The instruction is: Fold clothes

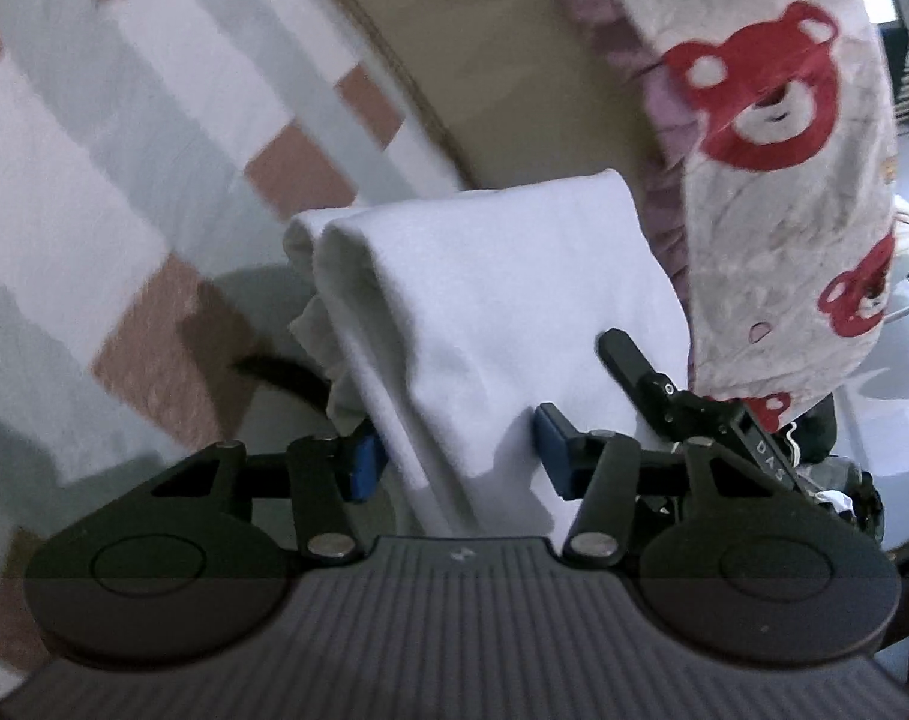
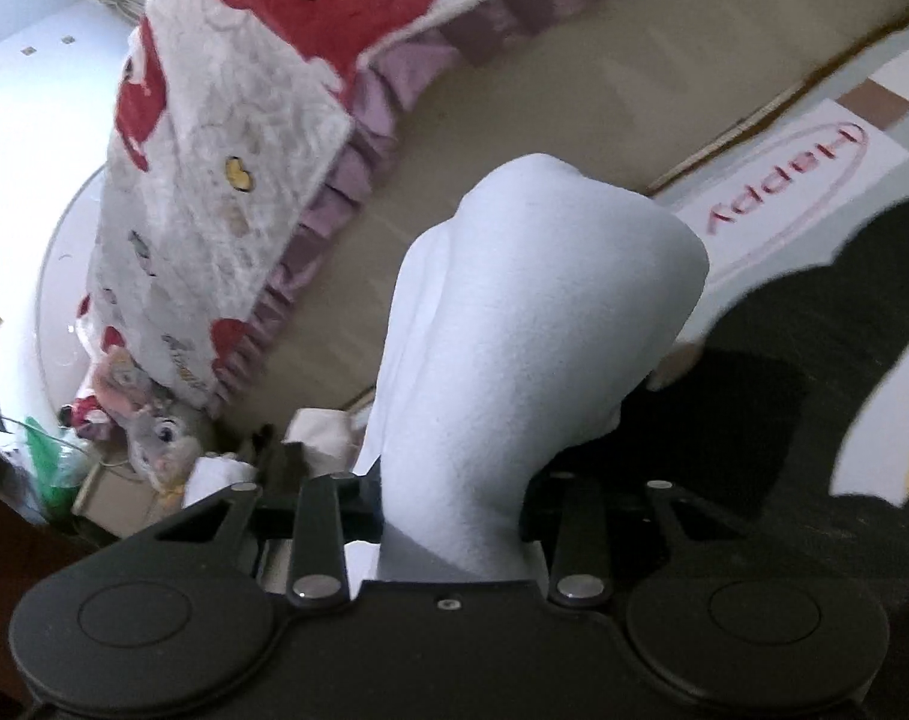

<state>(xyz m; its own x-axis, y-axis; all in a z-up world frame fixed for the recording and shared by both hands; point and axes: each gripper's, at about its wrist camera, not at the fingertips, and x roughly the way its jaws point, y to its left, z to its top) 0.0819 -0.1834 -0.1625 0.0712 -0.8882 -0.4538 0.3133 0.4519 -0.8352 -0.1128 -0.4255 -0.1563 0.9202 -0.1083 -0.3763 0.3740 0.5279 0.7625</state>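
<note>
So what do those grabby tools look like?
Each gripper is black, with two round discs and silver rivets on thin link arms. The left gripper has blue pads and a ribbed grey body. The right gripper has a smooth black body.

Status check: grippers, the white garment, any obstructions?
Left gripper and right gripper both have white garment between their fingers. Garment bunched, unfolded. Bear-print blanket close alongside.
</note>
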